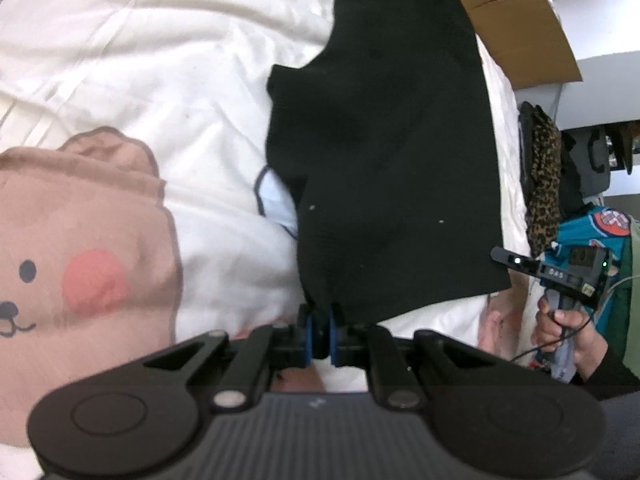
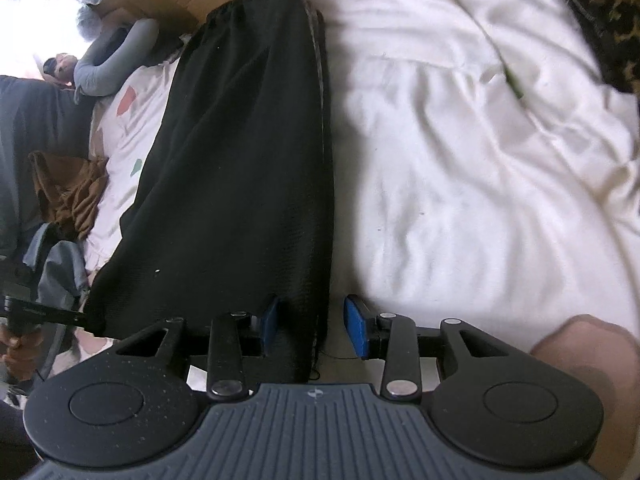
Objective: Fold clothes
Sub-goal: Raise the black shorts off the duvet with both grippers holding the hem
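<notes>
1. A white bed cover (image 1: 168, 80) printed with a brown cartoon bear (image 1: 80, 248) fills most of both views. It is rumpled, with soft creases running across it. Wide bare stretches lie to the left of the garment in the left wrist view and to its right in the right wrist view.
2. The black garment (image 1: 392, 160) lies spread lengthwise on the cover, reaching away from both grippers. Its near hem sits close to the bed's near edge. A light-blue printed patch (image 1: 276, 200) on the cover peeks out at its left border.
3. Flattened cardboard (image 1: 516, 32) lies at the far end of the bed, just beyond the garment's far end.
4. A heap of other clothes, with a leopard-print piece (image 1: 542, 184) and a teal one (image 1: 592, 232), crowds the bed's right side.
5. A brown crumpled cloth (image 2: 72, 196) and grey fabric (image 2: 52, 264) sit off the bed's edge on the opposite side.
6. The left gripper (image 1: 320, 330) has its blue pads pressed together, pinching the garment's near left corner.
7. The right gripper (image 2: 314, 326) is spread; the garment's near right edge hangs between its blue pads (image 2: 357, 326), apart from that pad.
8. The hand (image 1: 560, 328) holding the right gripper's handle shows beside the bed edge.
</notes>
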Available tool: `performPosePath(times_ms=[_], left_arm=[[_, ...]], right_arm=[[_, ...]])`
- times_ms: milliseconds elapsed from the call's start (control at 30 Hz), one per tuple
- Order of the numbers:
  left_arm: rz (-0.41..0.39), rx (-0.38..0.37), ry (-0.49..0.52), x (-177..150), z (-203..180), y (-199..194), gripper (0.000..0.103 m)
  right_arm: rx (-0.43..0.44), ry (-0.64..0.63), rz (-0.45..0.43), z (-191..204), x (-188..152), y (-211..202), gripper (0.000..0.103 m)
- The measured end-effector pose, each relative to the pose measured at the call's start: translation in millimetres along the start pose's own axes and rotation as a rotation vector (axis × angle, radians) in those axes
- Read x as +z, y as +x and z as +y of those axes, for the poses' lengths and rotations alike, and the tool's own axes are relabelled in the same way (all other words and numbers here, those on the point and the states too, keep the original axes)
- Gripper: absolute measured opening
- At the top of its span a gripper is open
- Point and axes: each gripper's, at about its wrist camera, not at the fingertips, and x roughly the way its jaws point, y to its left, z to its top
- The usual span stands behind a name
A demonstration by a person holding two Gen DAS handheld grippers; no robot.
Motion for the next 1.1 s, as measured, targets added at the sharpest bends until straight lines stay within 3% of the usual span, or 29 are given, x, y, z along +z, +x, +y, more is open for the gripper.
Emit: performPosePath(times_ms=[167, 333, 367, 433, 567, 700, 767, 1100], left_arm=[[-0.005, 0.03, -0.015, 7.1, 3.8, 9.1, 0.008], [0.002, 0.051, -0.014, 10.7, 4.3, 15.7, 0.009], [0.003, 0.053, -0.016, 11.2, 4.5, 16.6, 0.009], [0.006, 0.057, -0.017, 12.0, 4.3, 17.9, 0.009], [0.01, 0.065, -0.018, 13.4, 3.5, 19.8, 0.009], [0.009, 0.066, -0.025, 12.6, 3.0, 18.6, 0.009], [0.009, 0.066, -0.028, 12.2, 2.4, 17.8, 0.009], [0.046, 0.037, -0.019, 6.2, -12.1, 11.0, 0.009]], right_arm=[[0.127, 0.061, 0.071, -13.8, 10.4, 11.1, 0.042], [0.228, 0.162, 0.087, -34.1, 16.3, 16.4, 0.042], [0.242, 0.178, 0.083, -37.1, 15.7, 18.2, 0.041], [0.25, 0.199, 0.081, -37.6, 15.7, 24.2, 0.029], [0.281, 0.225, 0.098, -37.6, 11.9, 33.0, 0.027], [0.285, 0.195, 0.115, -31.7, 10.6, 34.2, 0.026], [0.271, 0.175, 0.116, -27.4, 12.4, 31.9, 0.012], [0.207, 0.09, 0.115, -2.5, 24.4, 5.7, 0.004]])
